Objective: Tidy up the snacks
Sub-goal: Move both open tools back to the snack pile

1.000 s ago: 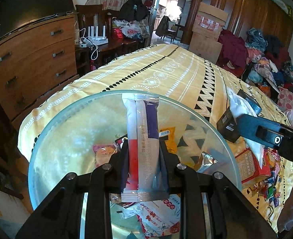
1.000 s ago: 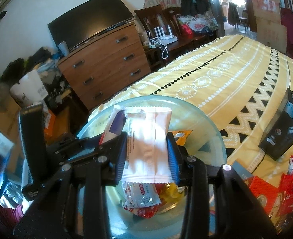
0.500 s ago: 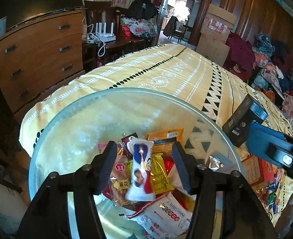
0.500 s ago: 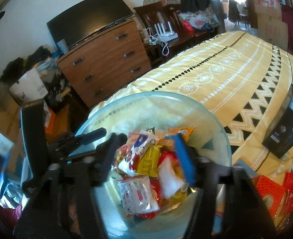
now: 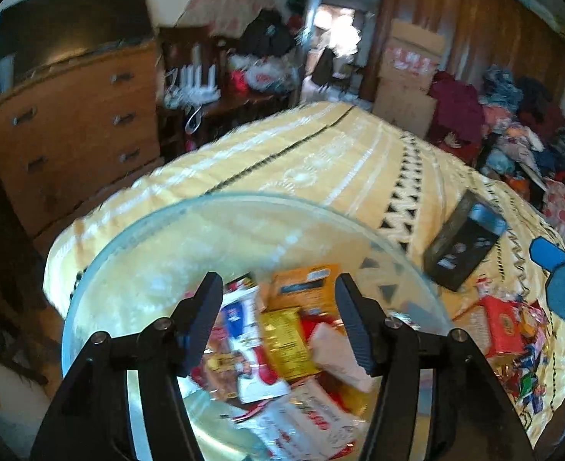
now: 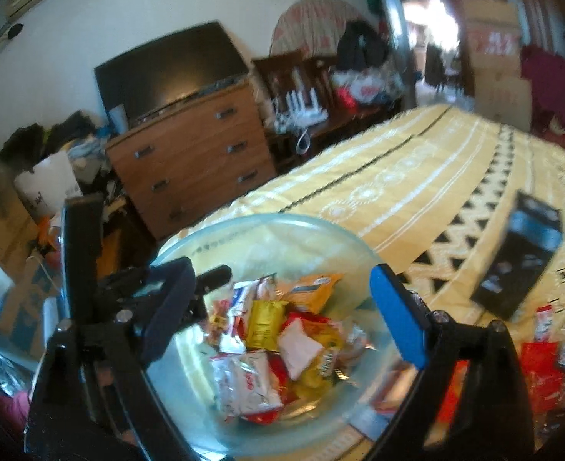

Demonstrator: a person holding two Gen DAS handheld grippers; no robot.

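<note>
Left wrist view: the left claw (image 5: 276, 317) hung over a clear glass bowl (image 5: 136, 238), its jaws parted about halfway and holding nothing, with the snack packets (image 5: 282, 342) lying loose in the bowl beneath them. The bowl stood at the near end of a bed under a yellow patterned bedspread (image 5: 321, 153). This view alone showed one blue-padded finger of the right claw (image 5: 555, 265) reaching in from the right edge, above a red snack box (image 5: 501, 326) and scattered sweets on the bedspread. A black box (image 5: 463, 246) lay beyond them.

Right wrist view: the right claw (image 6: 278, 315) was over the same bowl (image 6: 282, 223), its jaws having just been opening; they stood wide apart and empty. Packets in white, yellow, orange and red (image 6: 282, 342) were heaped in the bowl, none touching the pads as far as the blur allowed. Only this view took in the left claw's black frame (image 6: 82, 253) at the left, beside the bowl, and a flat-screen television (image 6: 167, 69) leaning on the wooden chest of drawers (image 6: 190, 169). The black box (image 6: 517, 265) stood to the right, with red packets (image 6: 540, 368) near it on the bedspread (image 6: 417, 176). Both views were blurred.
</note>
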